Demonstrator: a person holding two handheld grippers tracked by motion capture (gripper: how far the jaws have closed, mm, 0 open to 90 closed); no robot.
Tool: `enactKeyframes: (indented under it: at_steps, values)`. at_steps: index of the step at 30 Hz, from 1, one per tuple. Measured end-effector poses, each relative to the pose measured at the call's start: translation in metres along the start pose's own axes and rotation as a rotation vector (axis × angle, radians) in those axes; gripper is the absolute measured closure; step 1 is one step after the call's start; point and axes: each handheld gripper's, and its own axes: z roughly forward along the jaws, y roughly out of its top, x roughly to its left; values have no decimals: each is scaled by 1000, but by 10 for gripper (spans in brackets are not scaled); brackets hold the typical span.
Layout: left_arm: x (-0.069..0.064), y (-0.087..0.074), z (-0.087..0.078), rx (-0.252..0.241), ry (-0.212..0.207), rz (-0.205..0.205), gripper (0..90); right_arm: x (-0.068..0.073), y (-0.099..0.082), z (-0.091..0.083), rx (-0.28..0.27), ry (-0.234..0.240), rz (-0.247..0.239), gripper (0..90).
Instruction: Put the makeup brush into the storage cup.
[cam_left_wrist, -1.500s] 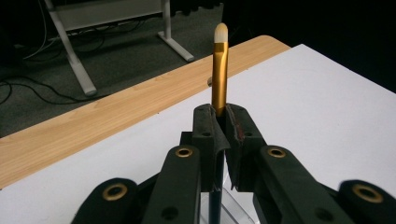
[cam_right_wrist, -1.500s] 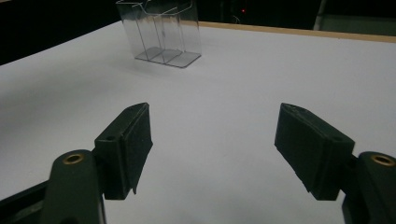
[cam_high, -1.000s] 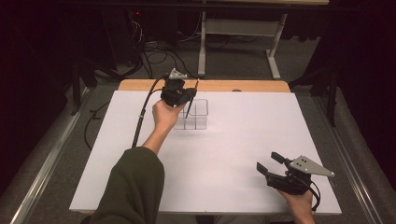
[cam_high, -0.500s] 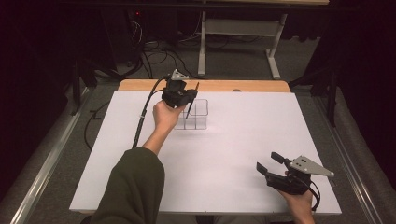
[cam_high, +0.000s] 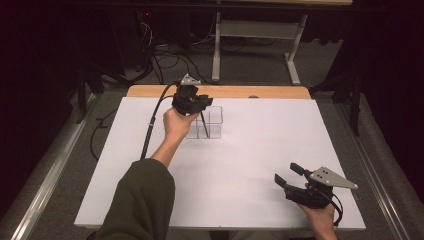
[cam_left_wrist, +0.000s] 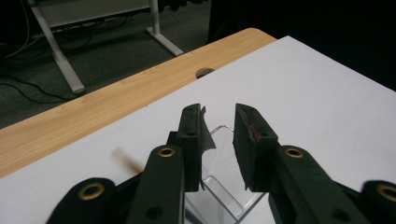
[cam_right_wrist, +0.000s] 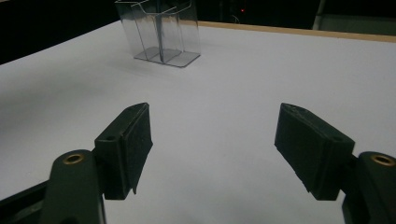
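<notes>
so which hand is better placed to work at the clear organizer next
Left. Its tongs hang right over the organizer, just opened, a dark pen standing inside. The right tongs sit open near the table's front edge, far away.

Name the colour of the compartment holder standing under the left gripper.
Colourless: the clear plastic holder is see-through, best seen in the right gripper view.

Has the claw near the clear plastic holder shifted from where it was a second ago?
No. The left claw stays over the clear holder, by the wooden table edge; its jaws have just been opening, nothing between them.
</notes>
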Motion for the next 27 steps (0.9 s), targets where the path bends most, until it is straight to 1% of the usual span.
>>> enactKeyframes:
  at_steps: [4, 6, 9, 11, 12, 14, 15, 16, 26, 27]
  values:
    - [-1, 0, -2, 4, -3, -4, 652, 0, 0, 0, -1, 1, 7, 291]
    - [-1, 0, -3, 12, 4, 1, 608, 0, 0, 0, 0, 2, 5, 291]
    - [-1, 0, -4, 2, 8, -7, 564, 0, 0, 0, -2, 2, 2, 291]
    - [0, -1, -5, 3, 11, -10, 544, 0, 0, 0, -3, 2, 1, 291]
    - [0, -1, -5, 8, 12, -5, 536, 0, 0, 0, -3, 1, 3, 291]
    - [0, -3, -5, 1, 13, -13, 521, 0, 0, 0, -3, 2, 3, 291]
    - [1, -3, -6, 7, 14, -7, 518, 0, 0, 0, -3, 2, 3, 291]
    - [1, -4, -6, -1, 13, -11, 518, 0, 0, 0, -3, 2, 3, 291]
    - [4, -7, -15, -8, 8, -12, 489, 0, 0, 0, -2, 2, 4, 291]
    - [3, -8, -16, -11, 4, -20, 489, 0, 0, 0, -3, 2, 5, 291]
